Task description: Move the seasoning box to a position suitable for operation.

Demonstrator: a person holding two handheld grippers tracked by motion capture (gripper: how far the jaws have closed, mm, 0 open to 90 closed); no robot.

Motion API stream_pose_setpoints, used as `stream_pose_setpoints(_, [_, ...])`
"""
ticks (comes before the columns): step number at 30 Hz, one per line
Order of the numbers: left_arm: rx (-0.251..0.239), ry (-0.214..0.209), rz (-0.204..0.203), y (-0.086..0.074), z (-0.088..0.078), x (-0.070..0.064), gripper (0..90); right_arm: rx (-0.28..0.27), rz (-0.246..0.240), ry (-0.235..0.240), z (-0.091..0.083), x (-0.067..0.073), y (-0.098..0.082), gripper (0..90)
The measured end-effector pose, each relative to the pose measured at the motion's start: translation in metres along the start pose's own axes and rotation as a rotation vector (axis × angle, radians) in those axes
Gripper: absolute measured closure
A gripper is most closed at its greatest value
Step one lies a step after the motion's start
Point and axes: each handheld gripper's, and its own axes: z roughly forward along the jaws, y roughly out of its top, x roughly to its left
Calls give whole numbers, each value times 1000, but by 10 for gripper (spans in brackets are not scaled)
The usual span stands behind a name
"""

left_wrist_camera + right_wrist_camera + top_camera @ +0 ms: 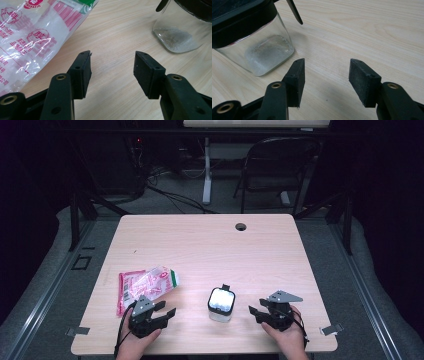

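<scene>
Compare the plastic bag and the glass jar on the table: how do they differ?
The plastic bag lies flat and crinkled; the glass jar stands upright. The bag carries pink print and a green strip; the jar is clear glass with a black lid. The bag lies beside the left gripper, the jar between both grippers. Both rest on the table, unheld.

high: overhead, forward-down | gripper views: close, low (sharing jar [180, 32])

A pale wood bench [210, 245] with a round cable hole [241, 226] near its far edge stands on grey carpet [330, 265]. Beyond it, a dark folding chair [275, 165] sits beside a white desk leg [206, 170], with black cables [170, 195] trailing over the floor. The surrounding room is dark, and metal rails [45, 290] run along both sides.
</scene>
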Motion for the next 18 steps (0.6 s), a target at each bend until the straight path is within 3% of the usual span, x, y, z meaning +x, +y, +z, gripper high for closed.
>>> stream_pose_setpoints(7, [-10, -8, 12, 1, -1, -3, 478, -18, -29, 8, 2, 7, 2, 473])
stream_pose_setpoints(18, [-20, -4, 25, 4, -3, -11, 503, -23, -37, 15, 2, 9, 6, 596])
